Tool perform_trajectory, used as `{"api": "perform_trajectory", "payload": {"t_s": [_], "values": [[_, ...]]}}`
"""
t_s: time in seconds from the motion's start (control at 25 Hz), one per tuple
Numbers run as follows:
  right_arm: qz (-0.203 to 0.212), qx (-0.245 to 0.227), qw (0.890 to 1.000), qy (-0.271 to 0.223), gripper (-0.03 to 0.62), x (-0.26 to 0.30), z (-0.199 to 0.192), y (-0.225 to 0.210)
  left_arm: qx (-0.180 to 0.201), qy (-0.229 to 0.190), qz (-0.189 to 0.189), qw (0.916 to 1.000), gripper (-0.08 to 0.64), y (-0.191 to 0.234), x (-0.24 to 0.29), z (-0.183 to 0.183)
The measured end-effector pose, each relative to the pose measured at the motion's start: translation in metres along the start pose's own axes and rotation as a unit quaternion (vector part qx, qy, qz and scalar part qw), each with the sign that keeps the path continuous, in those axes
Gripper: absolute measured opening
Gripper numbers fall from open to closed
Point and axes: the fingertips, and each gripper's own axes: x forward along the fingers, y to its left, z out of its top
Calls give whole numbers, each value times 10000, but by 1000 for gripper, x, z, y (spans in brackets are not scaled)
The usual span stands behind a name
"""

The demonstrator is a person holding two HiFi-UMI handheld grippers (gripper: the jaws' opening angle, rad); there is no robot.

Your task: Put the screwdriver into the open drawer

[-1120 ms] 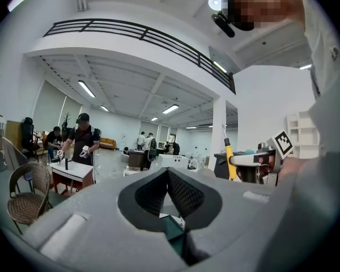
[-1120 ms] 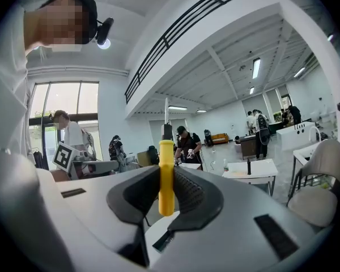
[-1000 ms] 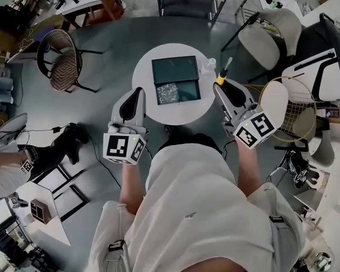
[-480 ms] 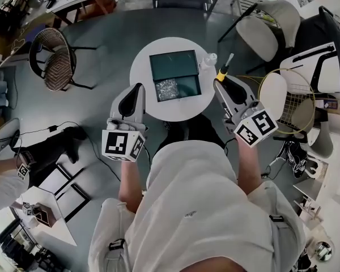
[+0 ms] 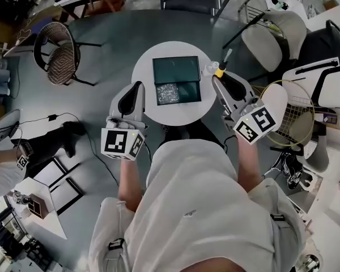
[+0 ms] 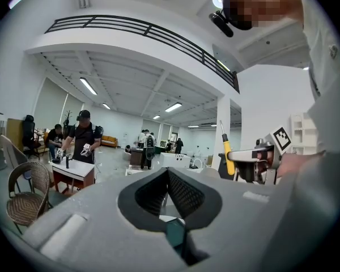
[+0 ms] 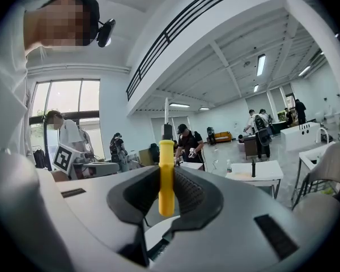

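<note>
My right gripper (image 5: 217,80) is shut on the screwdriver (image 5: 220,70), whose yellow handle (image 7: 166,177) stands upright between the jaws with the metal shaft pointing away. It hovers at the right edge of the round white table (image 5: 144,72). On the table a dark green box (image 5: 175,68) has its open drawer (image 5: 188,91) pulled towards me, with a crinkly silvery thing (image 5: 167,92) in the drawer's left part. My left gripper (image 5: 137,88) is at the table's left edge, jaws together and empty (image 6: 168,177). The screwdriver (image 6: 227,152) also shows in the left gripper view.
A small clear bottle (image 5: 208,67) stands on the table right of the box, close to the screwdriver. Around the table are a wicker chair (image 5: 59,52), a white chair (image 5: 272,33) and a badminton racket (image 5: 292,109). Other people work at tables (image 6: 73,171) farther off.
My right gripper with the screwdriver has edged slightly towards the table. The left gripper has hardly moved.
</note>
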Motion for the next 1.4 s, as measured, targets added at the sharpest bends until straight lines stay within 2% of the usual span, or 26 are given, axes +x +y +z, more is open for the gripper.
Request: {"api": "perform_trajectory", "payload": {"t_s": [0.32, 0.64, 0.96, 1.16, 1.4], "values": [[612, -74, 9979, 209, 78, 18, 0, -16, -16, -55, 540, 9985, 11, -3, 6, 3], [1444, -74, 9886, 411, 78, 49, -9, -11, -19, -92, 1207, 9926, 11, -2, -6, 9], [2129, 59, 9741, 758, 78, 83, -32, -3, -120, -50, 1965, 9804, 11, 6, -30, 3], [2491, -27, 9625, 1078, 78, 98, -51, 8, -272, 8, 2408, 9702, 11, 8, -48, -6], [2728, -118, 9513, 1430, 77, 111, -78, 12, -408, 15, 2713, 9616, 11, 9, -56, -15]]}}
